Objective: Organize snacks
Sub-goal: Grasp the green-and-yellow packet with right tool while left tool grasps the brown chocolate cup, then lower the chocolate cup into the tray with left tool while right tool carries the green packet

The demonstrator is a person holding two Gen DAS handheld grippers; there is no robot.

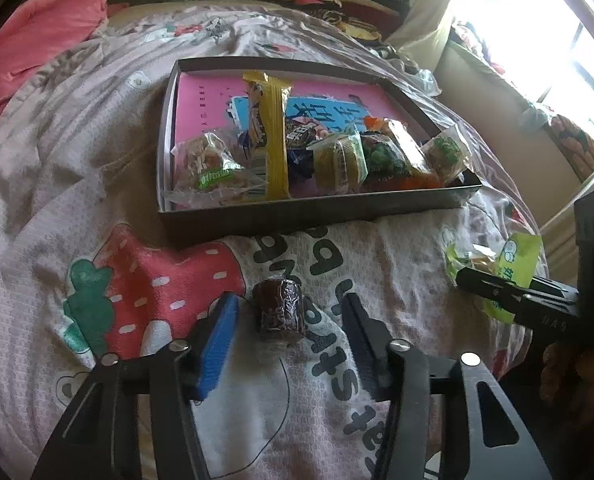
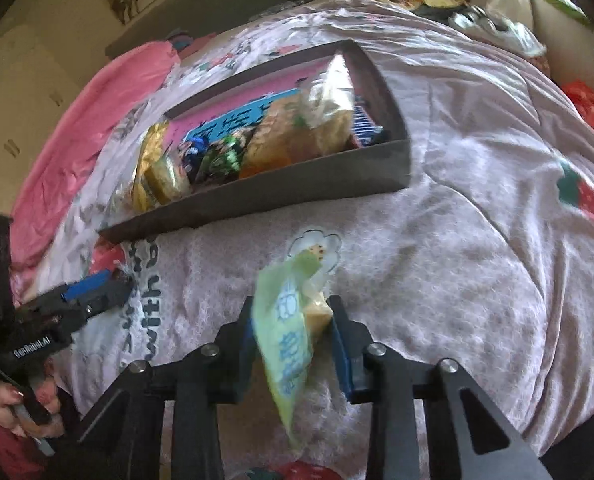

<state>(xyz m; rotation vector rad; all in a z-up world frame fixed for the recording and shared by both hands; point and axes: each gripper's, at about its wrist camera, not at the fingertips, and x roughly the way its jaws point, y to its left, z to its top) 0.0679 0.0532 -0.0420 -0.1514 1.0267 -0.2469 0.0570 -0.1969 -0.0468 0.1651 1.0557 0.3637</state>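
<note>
Two snacks remain outside the box (image 1: 297, 216) (many lie inside): the right claw (image 2: 293, 328) holds the green packet (image 2: 285, 340); the left claw (image 1: 289, 320) stands open around the brown roll (image 1: 279, 312), both on the bed (image 1: 377, 264).

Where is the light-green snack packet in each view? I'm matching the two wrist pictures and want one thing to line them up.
Left wrist view: light-green snack packet at the right edge, on the quilt, in the right hand-held gripper.
Right wrist view: bottom centre, between that gripper's blue pads.
Shared landmark: the dark shallow cardboard tray of snacks.
</note>
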